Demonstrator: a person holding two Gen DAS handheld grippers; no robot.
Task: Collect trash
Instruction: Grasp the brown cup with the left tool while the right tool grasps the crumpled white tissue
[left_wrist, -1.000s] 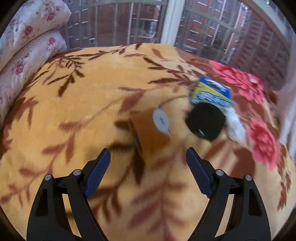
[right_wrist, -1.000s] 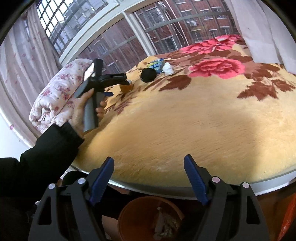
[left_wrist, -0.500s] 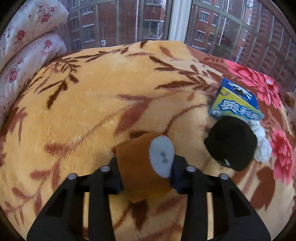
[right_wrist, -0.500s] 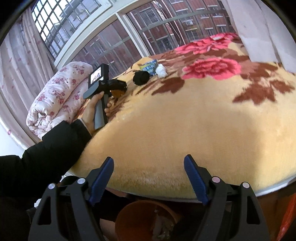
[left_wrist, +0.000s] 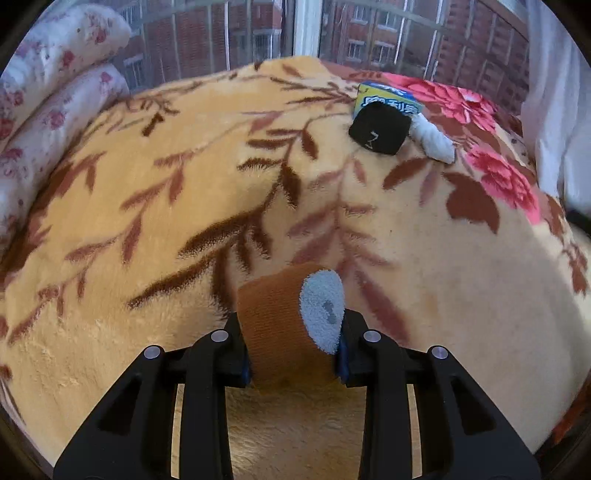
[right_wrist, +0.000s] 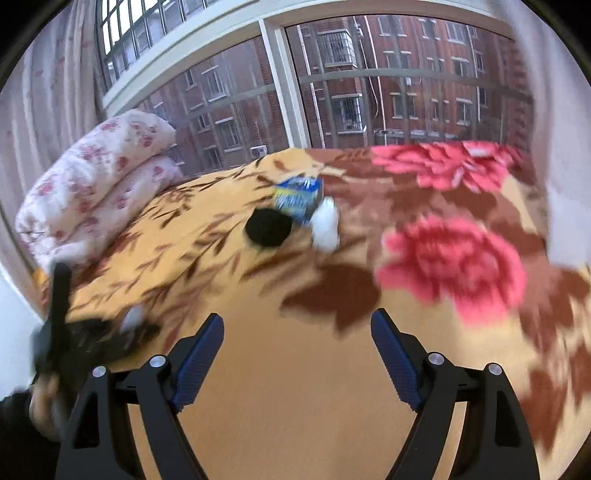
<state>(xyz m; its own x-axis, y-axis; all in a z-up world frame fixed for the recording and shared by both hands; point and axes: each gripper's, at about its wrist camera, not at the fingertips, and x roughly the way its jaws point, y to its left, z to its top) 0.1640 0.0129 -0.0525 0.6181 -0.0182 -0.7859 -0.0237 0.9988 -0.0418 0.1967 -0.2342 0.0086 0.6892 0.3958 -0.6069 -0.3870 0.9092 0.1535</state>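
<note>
My left gripper (left_wrist: 293, 354) is shut on a brown rolled sock with a grey toe (left_wrist: 284, 328), held just above the bed's near part. Further back on the blanket lie a black rolled sock (left_wrist: 380, 127), a blue and yellow packet (left_wrist: 388, 101) and a white crumpled wad (left_wrist: 434, 140), touching one another. My right gripper (right_wrist: 297, 354) is open and empty above the blanket; the black sock (right_wrist: 267, 229), the packet (right_wrist: 299, 199) and the white wad (right_wrist: 325, 225) lie ahead of it. The left gripper (right_wrist: 92, 332) shows blurred at the right wrist view's lower left.
An orange floral blanket (left_wrist: 147, 221) covers the bed. A folded pink-flowered quilt (left_wrist: 44, 96) lies at the left end; it also shows in the right wrist view (right_wrist: 96, 184). A large window (right_wrist: 369, 81) stands behind the bed. A white curtain (left_wrist: 554, 110) hangs at the right.
My left gripper closed on the brown sock and drew back with it. My right gripper moved from the bed's edge above the bin forward over the blanket, toward the black sock.
</note>
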